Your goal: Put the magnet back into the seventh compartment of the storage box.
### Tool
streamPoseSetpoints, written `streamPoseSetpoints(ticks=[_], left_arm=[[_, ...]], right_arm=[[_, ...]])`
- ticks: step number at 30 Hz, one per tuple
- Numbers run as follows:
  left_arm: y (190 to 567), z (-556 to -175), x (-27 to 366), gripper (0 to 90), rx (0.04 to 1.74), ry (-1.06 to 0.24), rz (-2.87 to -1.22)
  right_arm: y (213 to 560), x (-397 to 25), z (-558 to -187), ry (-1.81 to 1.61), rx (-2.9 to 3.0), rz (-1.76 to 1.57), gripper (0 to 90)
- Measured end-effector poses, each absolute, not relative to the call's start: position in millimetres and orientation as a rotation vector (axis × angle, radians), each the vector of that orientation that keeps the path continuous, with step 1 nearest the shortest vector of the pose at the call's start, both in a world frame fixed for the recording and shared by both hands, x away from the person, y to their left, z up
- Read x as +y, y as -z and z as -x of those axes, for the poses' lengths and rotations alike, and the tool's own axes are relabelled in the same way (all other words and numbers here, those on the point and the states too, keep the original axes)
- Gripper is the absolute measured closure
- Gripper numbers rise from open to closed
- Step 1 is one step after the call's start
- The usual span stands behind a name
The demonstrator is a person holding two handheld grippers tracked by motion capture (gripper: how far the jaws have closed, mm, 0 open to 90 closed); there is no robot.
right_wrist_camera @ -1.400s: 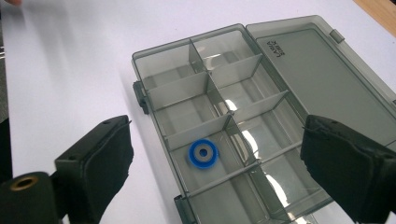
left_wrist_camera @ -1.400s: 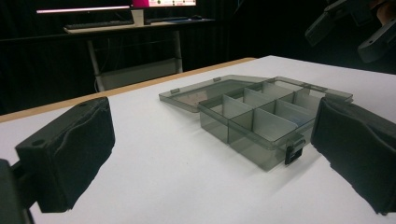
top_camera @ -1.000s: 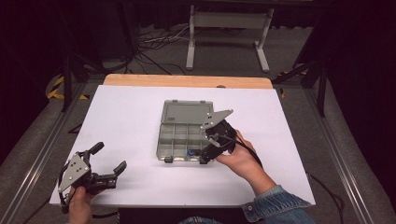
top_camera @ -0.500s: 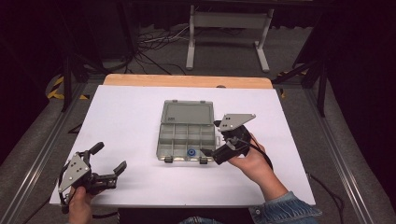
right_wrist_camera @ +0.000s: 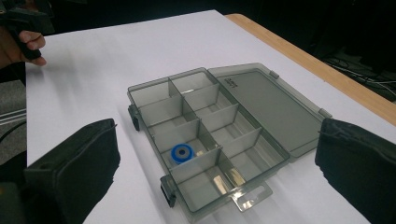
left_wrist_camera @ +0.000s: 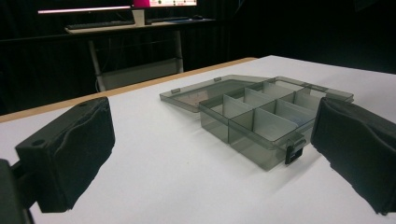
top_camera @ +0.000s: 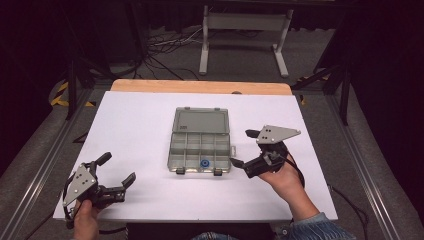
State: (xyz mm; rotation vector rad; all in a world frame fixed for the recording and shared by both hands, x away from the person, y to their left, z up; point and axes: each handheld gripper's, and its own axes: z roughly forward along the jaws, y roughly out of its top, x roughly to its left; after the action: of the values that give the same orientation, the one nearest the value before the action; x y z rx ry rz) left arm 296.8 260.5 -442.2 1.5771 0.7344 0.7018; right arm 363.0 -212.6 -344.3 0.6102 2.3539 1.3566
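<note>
Right claw (top_camera: pixel 239 148) wide apart (empty) beside organizer box (top_camera: pixel 200 141)

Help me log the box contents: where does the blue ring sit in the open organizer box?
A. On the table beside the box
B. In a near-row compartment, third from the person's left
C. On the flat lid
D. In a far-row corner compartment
B: the blue ring lies inside the organizer box, in the row nearest the person, third compartment from the left, with the lid lying open behind.

Smoky grey translucent box (top_camera: pixel 200 141); blue ring (right_wrist_camera: pixel 181 152) inside; white table (top_camera: pixel 140 120), tan far edge; black gripper pads (right_wrist_camera: pixel 74 163).
</note>
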Motion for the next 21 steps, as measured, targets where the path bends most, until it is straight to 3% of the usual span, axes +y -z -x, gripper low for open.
streamPoseSetpoints(ticks=[21], left_arm=[[441.9, -297.1, 259.3, 0.5, 0.732, -0.699, -1.578]], right_arm=[[381.6, -255.2, -340.3, -1.517, 2.165, -0.575, 0.0]])
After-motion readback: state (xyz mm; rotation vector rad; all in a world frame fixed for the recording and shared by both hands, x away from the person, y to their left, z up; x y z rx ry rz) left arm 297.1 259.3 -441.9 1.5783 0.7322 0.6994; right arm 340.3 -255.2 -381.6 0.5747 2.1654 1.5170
